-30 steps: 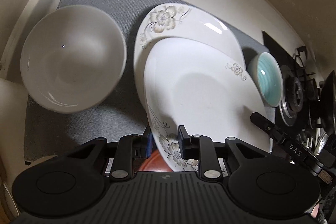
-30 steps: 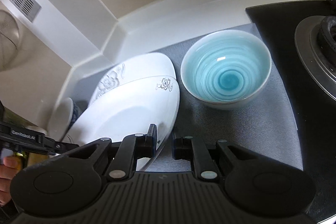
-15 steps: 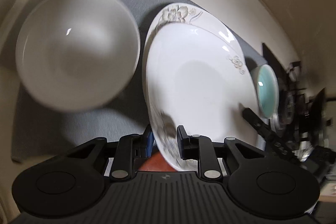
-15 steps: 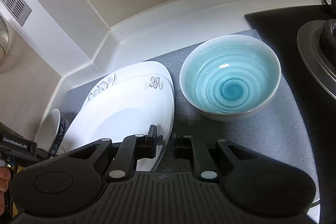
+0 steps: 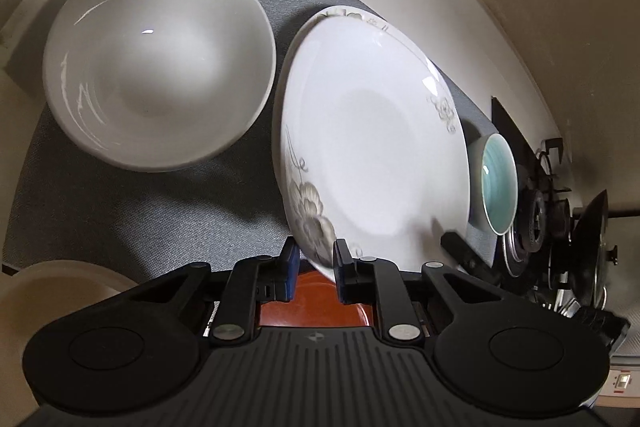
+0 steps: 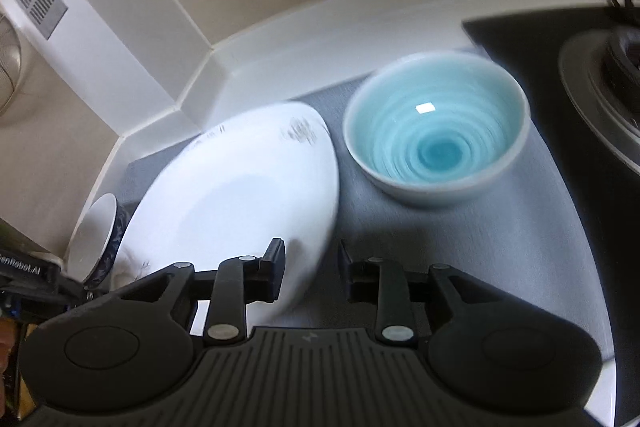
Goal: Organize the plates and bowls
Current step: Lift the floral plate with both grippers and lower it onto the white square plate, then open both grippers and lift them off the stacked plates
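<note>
My left gripper (image 5: 314, 261) is shut on the near rim of a white flower-patterned plate (image 5: 376, 143), which sits nearly squarely on a second matching plate whose far rim (image 5: 344, 13) peeks out. My right gripper (image 6: 310, 267) is open, its jaws apart on either side of the same plate's (image 6: 240, 199) rim. A large white bowl (image 5: 156, 63) stands left of the plates. A blue-glazed bowl (image 6: 436, 127) stands right of them, also in the left wrist view (image 5: 498, 183). All rest on a grey mat (image 5: 120, 211).
A gas stove (image 5: 536, 211) with a dark pan lies at the right end of the counter (image 6: 600, 87). A red-brown dish (image 5: 316, 307) lies under my left gripper. A blue-patterned small bowl (image 6: 100, 231) shows left of the plates. The white backsplash ledge (image 6: 280, 39) borders the mat.
The held plate has slid over the lower plate until it nearly covers it. My right gripper has opened its jaws off the plate rim. The right view is now blurred.
</note>
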### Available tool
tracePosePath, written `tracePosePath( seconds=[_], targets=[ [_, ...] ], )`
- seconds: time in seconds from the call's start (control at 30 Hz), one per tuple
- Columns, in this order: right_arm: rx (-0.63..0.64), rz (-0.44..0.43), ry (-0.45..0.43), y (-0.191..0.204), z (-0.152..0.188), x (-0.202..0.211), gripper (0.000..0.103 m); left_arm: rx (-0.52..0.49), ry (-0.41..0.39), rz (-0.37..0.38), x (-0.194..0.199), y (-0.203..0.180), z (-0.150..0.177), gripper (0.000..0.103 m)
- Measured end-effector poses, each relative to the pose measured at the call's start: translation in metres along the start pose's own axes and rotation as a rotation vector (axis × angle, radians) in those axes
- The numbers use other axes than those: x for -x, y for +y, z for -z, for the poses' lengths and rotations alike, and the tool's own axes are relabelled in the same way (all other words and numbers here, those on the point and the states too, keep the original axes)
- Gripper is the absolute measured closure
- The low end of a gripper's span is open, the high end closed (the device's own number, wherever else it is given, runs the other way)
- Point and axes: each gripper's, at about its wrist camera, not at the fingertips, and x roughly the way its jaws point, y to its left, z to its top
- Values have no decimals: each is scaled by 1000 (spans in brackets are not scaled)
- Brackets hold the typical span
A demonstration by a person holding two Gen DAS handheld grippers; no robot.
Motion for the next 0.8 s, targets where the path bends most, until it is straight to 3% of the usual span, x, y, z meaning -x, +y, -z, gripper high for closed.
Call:
tracePosePath(
  seconds=[0.13,0.2,0.27,0.37,0.43,0.53,0.57,0.6,0.7,0.73,0.8],
  targets=[
    [-1,-4,-5,1,6,11,65,-10,-8,-2,-2,1,-1,85],
    [28,5,-1,6,4,8,71,-4,-7,-5,-4,3,-4,85],
    [59,6,4,13,1,2,86,7,-9,-18,-6,3,-7,86],
    [73,30,9,19,-4,-6,86,-16,-21,-47,-7,0,-10,85],
    [23,-5,-10,14,-6,5,83,-22,-15,-51,-3,-2,-9,86],
    [-85,-126,-96,6,-8,52,54,-40,-23,-15,16,-2,1,83],
    [-148,-187,-144,5,-11,74,51,-53,-30,-8,24,-3,6,82],
    [-246,-287,-189,3,-14,97,50,-64,-37,0,33,-4,12,81],
    [-541,-653,-311,7,-25,156,25,-96,-71,35,60,-11,28,76],
    [-574,-734,-342,16,-31,173,16,-118,-86,46,69,-16,34,75],
    [-548,-859,-407,39,-41,207,14,-172,-119,59,83,-30,45,75]
  ],
)
